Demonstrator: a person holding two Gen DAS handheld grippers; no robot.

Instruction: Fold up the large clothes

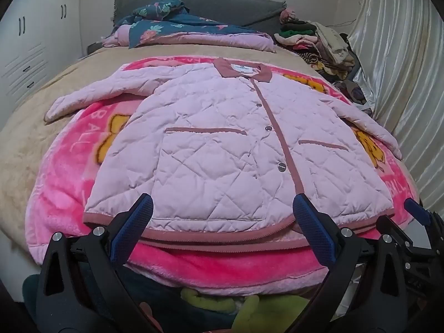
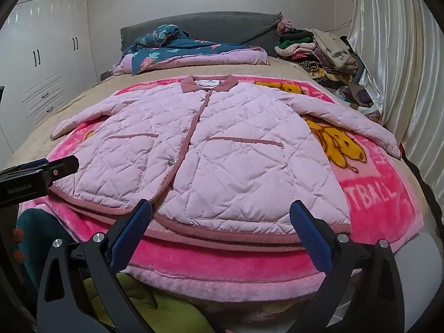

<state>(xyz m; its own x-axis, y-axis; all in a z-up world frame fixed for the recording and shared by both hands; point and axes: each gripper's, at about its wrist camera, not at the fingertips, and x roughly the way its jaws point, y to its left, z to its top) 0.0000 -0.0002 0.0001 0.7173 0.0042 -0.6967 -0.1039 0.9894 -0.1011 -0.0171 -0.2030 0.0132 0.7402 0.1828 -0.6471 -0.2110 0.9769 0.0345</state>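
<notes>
A pale pink quilted jacket (image 1: 222,144) (image 2: 211,149) lies flat and buttoned on a bright pink blanket (image 1: 63,172) (image 2: 369,191), collar away from me, both sleeves spread outward. My left gripper (image 1: 222,208) hangs open just before the jacket's dusty-rose hem, left of the button strip, with nothing between its blue pads. My right gripper (image 2: 220,208) is open as well, over the hem on the right half, holding nothing. In the left wrist view the right gripper's fingers (image 1: 416,211) show at the right edge. The left gripper's body (image 2: 41,172) shows at the left edge of the right wrist view.
The blanket covers a beige bedspread (image 1: 16,144). A folded floral quilt (image 1: 177,27) and a grey headboard (image 1: 236,2) are at the far end, a heap of clothes (image 1: 327,44) at the far right. White wardrobes (image 2: 41,63) stand left, a satin curtain (image 2: 402,69) right.
</notes>
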